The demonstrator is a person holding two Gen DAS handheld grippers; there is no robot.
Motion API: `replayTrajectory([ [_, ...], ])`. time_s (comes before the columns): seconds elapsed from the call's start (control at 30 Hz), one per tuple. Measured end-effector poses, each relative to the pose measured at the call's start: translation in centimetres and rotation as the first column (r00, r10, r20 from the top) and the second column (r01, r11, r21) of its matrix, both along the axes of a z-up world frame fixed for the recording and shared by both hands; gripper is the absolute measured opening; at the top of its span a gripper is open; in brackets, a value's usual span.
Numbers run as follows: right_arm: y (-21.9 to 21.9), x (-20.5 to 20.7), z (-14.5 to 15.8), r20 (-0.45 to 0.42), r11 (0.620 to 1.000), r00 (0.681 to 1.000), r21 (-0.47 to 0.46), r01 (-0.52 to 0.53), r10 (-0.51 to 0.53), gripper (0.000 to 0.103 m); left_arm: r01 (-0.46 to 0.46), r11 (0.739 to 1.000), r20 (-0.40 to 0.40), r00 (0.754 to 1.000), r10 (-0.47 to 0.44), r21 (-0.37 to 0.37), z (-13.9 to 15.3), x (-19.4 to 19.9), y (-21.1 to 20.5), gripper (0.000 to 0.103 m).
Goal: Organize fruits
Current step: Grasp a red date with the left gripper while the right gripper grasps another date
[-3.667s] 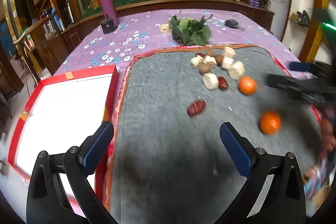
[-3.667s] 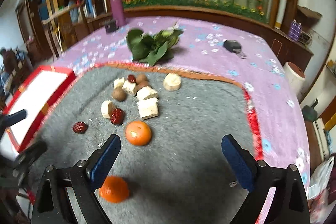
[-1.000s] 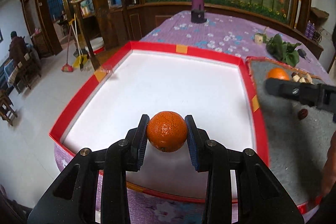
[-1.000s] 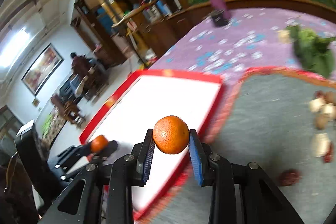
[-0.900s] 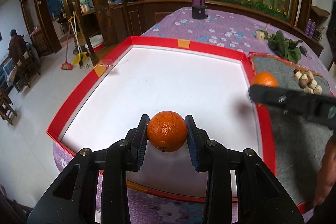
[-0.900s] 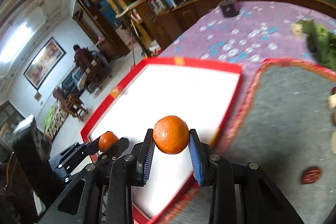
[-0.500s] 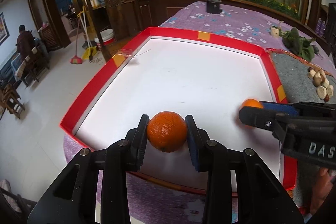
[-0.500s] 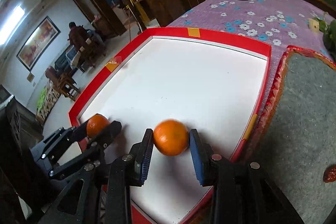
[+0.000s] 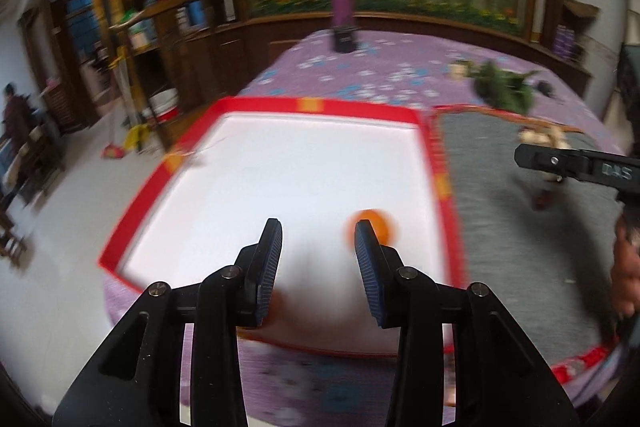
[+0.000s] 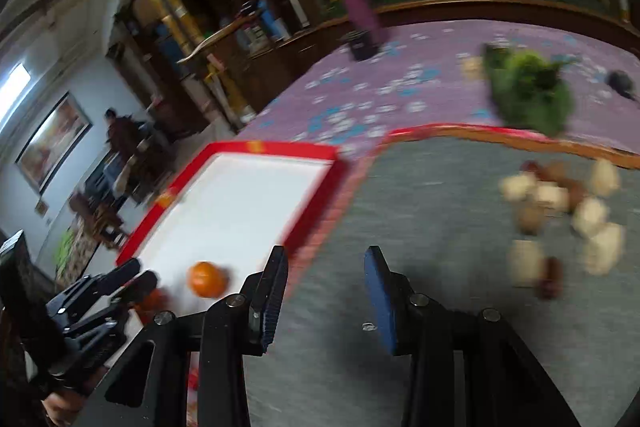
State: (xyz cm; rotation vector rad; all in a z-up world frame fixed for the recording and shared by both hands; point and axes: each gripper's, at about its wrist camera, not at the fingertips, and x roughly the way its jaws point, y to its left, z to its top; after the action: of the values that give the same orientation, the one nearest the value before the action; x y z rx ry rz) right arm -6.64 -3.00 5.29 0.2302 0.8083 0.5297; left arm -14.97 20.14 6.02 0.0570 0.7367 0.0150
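Observation:
An orange (image 9: 374, 231) lies in the white tray with a red rim (image 9: 316, 104), near its right side; it also shows in the right wrist view (image 10: 206, 279). A second orange (image 10: 151, 301) shows dimly beside the left gripper's fingers (image 10: 132, 277), and as an orange blur (image 9: 276, 307) below my left pads. My left gripper (image 9: 317, 269) is open and empty over the tray's near part. My right gripper (image 10: 325, 293) is open and empty above the grey mat (image 10: 440, 227), beside the tray's (image 10: 264, 147) right rim. The frames are blurred.
A pile of pale chunks, brown nuts and red dates (image 10: 560, 211) lies on the mat's right part. Green leaves (image 10: 528, 95), a purple bottle (image 10: 356, 7) and a dark small object (image 10: 620, 81) stand on the purple flowered cloth. The right gripper's finger (image 9: 576, 163) hangs over the mat.
Both grippers have opened and let go of their oranges, which now lie in the tray. The right gripper has swung back right over the grey mat. The left gripper has lifted.

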Motion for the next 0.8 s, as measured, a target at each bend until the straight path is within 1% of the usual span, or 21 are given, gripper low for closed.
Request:
replayTrajectory([
  [0.07,-3.7,-0.3,-0.2,-0.010,0.998,0.998,-0.027,0.056,-0.057,0.038,0.056,0.998,0.005,0.998,-0.056,-0.015,0.4,-0.1,-1.5,0.038],
  [0.13,-6.4,-0.4,-0.6,-0.022,0.995,0.996,-0.044,0.088,-0.089,0.038,0.099,0.995,0.003,0.995,-0.099,-0.024,0.6,-0.1,-2.8,0.038],
  [0.23,-8.7,-0.5,-1.3,-0.043,0.986,0.992,-0.118,0.117,-0.122,0.039,0.158,0.987,-0.006,0.987,-0.158,-0.021,0.5,0.1,-5.1,0.037],
  [0.3,-8.9,-0.2,-2.2,-0.053,0.978,0.991,-0.179,0.111,-0.122,0.039,0.186,0.982,-0.016,0.982,-0.187,-0.016,0.3,0.3,-6.4,0.037],
  [0.4,-9.1,0.7,-3.0,-0.057,0.969,0.990,-0.220,0.117,-0.132,0.039,0.242,0.970,-0.035,0.970,-0.242,-0.008,0.0,0.4,-8.5,0.037],
  [0.47,-8.9,1.5,-3.5,-0.055,0.963,0.989,-0.241,0.119,-0.136,0.038,0.270,0.963,-0.050,0.962,-0.270,-0.012,-0.2,0.5,-9.4,0.037],
  [0.53,-8.4,2.1,-3.7,-0.031,0.956,0.989,-0.261,0.132,-0.145,0.037,0.284,0.959,-0.057,0.957,-0.284,-0.015,-0.4,0.4,-9.8,0.037],
  [0.6,-8.2,2.4,-3.6,-0.027,0.961,0.991,-0.248,0.121,-0.131,0.036,0.305,0.952,-0.065,0.950,-0.306,-0.024,-0.3,0.6,-10.5,0.037],
  [0.67,-7.9,2.4,-3.5,-0.027,0.961,0.993,-0.256,0.107,-0.118,0.031,0.322,0.946,-0.070,0.944,-0.323,-0.028,-0.4,0.9,-11.1,0.037],
  [0.73,-7.5,2.2,-3.5,-0.009,0.958,0.996,-0.272,0.088,-0.094,0.023,0.345,0.938,-0.078,0.935,-0.346,-0.018,-0.5,1.5,-12.1,0.037],
  [0.8,-7.6,2.0,-3.7,-0.002,0.964,0.997,-0.255,0.080,-0.083,0.020,0.364,0.931,-0.089,0.927,-0.364,-0.016,-0.7,1.9,-13.0,0.037],
])
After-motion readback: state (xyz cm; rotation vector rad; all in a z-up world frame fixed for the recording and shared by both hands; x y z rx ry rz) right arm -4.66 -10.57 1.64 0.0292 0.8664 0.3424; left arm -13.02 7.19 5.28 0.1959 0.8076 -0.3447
